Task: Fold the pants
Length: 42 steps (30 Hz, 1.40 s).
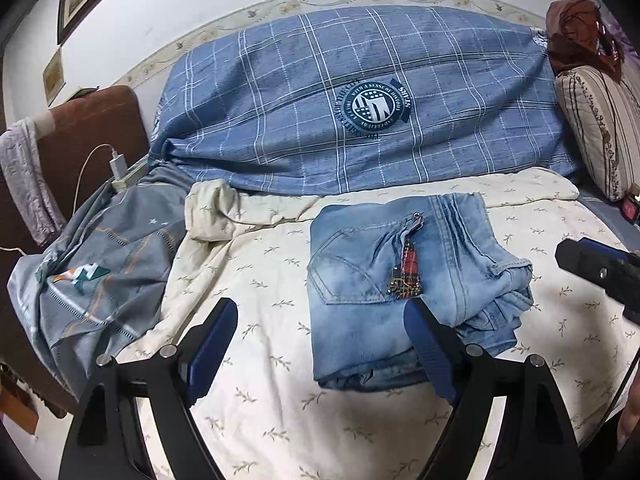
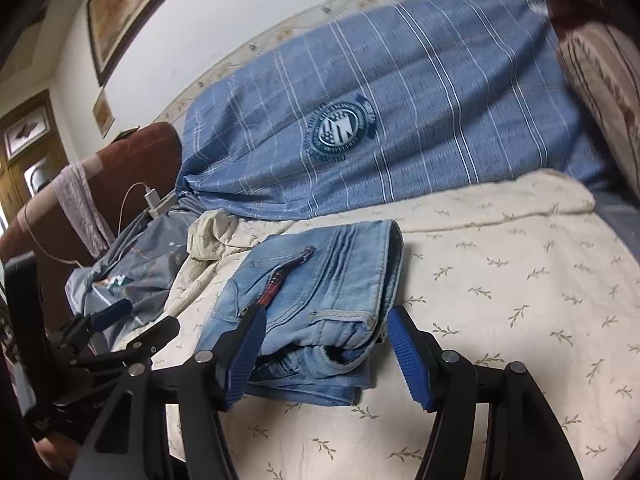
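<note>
A pair of light blue jeans lies folded into a compact stack on the cream leaf-print sheet, with a red plaid trim by the zipper. My left gripper is open and empty, above the stack's near left part. My right gripper is open and empty, its jaws either side of the stack's near right end. The right gripper also shows at the right edge of the left wrist view. The left gripper shows at the left of the right wrist view.
A blue checked duvet with a round badge is piled at the back. A grey-blue cover lies crumpled left. A charger and cable sit by a brown headboard. A striped pillow is at the right.
</note>
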Each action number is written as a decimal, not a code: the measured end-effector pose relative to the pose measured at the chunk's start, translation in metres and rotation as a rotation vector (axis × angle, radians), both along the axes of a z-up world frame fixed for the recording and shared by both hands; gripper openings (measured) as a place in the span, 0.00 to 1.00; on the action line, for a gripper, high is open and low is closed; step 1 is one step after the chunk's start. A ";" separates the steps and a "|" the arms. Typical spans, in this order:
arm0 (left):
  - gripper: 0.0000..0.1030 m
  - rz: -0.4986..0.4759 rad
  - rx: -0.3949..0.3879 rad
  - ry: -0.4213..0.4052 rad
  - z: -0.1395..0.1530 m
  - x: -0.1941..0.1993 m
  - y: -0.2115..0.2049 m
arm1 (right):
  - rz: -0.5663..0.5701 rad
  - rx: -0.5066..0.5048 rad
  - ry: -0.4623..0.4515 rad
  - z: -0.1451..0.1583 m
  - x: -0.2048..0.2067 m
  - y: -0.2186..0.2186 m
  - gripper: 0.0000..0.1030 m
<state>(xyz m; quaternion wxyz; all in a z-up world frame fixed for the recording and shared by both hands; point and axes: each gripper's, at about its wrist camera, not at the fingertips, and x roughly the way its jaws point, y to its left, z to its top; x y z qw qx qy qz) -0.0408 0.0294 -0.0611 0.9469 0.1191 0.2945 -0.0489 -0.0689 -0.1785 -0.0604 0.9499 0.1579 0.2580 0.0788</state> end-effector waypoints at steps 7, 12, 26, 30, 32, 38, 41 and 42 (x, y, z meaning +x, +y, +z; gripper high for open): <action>0.89 0.038 -0.001 -0.027 0.011 -0.015 -0.001 | -0.047 -0.046 -0.085 0.008 -0.024 0.010 0.67; 0.91 0.077 -0.016 -0.038 0.019 -0.021 0.005 | -0.065 -0.051 -0.107 0.011 -0.036 0.012 0.68; 0.93 0.147 -0.046 -0.088 0.042 -0.035 0.016 | -0.056 -0.116 -0.189 0.016 -0.067 0.050 0.68; 0.93 0.151 -0.050 -0.107 0.048 -0.040 0.017 | -0.084 -0.124 -0.199 0.023 -0.079 0.052 0.68; 0.93 0.150 -0.049 -0.125 0.052 -0.044 0.017 | -0.108 -0.131 -0.205 0.027 -0.088 0.050 0.68; 0.98 0.121 -0.075 -0.175 0.069 -0.060 0.020 | -0.176 -0.156 -0.236 0.045 -0.107 0.043 0.70; 0.99 0.100 -0.092 -0.192 0.078 -0.068 0.021 | -0.191 -0.189 -0.249 0.052 -0.115 0.047 0.70; 0.99 0.095 -0.092 -0.197 0.080 -0.070 0.021 | -0.193 -0.193 -0.251 0.054 -0.118 0.048 0.70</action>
